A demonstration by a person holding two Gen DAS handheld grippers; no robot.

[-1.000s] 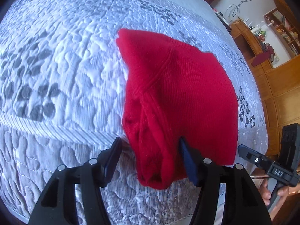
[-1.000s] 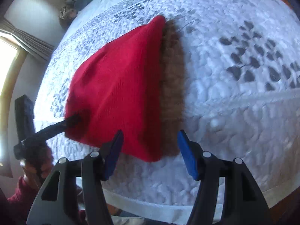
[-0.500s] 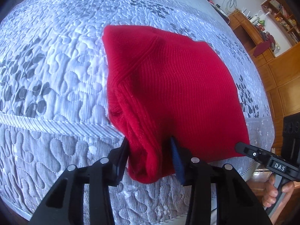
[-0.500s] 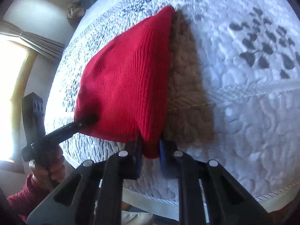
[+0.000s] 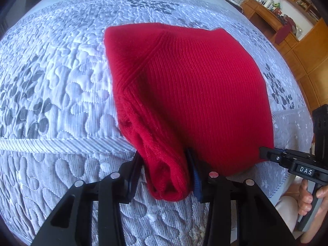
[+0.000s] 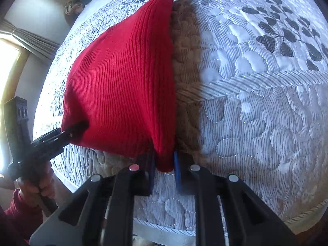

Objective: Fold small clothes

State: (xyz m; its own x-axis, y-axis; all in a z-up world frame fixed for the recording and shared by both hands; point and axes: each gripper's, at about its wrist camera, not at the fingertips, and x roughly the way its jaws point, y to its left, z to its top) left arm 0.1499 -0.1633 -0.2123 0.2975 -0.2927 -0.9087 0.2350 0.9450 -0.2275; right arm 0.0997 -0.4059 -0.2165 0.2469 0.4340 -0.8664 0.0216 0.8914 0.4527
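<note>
The red sweater (image 5: 196,94) lies on the bed (image 5: 53,86), its long axis running away from both grippers. The left gripper (image 5: 166,174) pinches its near bunched corner; the right gripper (image 6: 164,164) clamps the other near corner.

Garment (image 5: 201,94) on bed (image 5: 61,86) — near edge, seemingly, between tools.

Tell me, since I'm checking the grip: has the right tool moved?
Yes. The right tool advanced toward the quilt's striped band and shut on the sweater's corner.
</note>
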